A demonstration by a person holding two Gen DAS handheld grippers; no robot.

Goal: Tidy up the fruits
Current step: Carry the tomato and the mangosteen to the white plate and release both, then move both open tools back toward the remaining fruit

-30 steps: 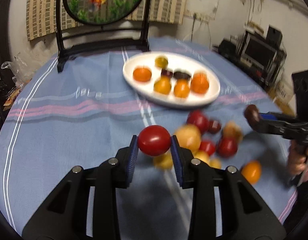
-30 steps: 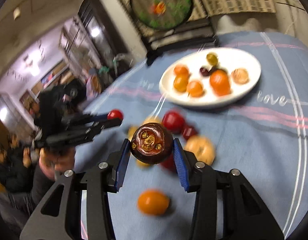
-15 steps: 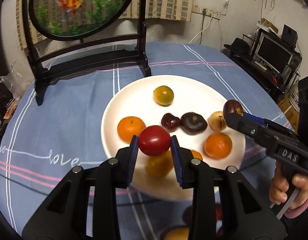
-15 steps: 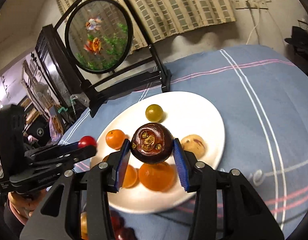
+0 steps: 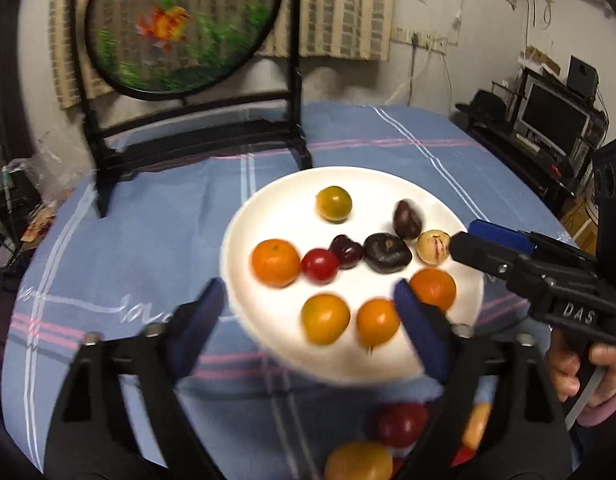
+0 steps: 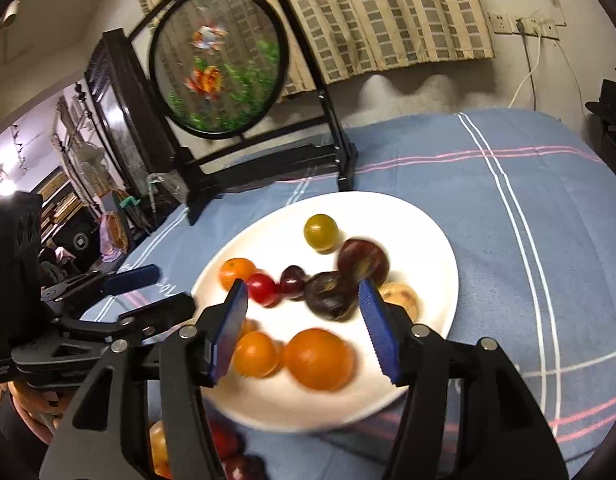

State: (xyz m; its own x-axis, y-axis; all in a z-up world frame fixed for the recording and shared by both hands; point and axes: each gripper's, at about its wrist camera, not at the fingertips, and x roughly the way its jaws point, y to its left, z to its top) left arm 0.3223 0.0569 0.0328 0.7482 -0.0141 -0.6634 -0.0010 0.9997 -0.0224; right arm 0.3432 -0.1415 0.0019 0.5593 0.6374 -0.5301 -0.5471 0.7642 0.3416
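Now 10 fruits on white plate [image 5: 268,208], 2 tongs [image 5: 308,322] [image 6: 302,330] open, empty.

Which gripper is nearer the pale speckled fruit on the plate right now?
Right. The right gripper has its tips almost at the pale speckled fruit from the plate's right side. The left gripper, open, sits back over the plate's near rim.

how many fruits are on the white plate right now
10 on the white plate: yellow-green one at back, orange, red, three dark and a tan one across the middle, three orange in front. More lie off-plate, partly hidden.
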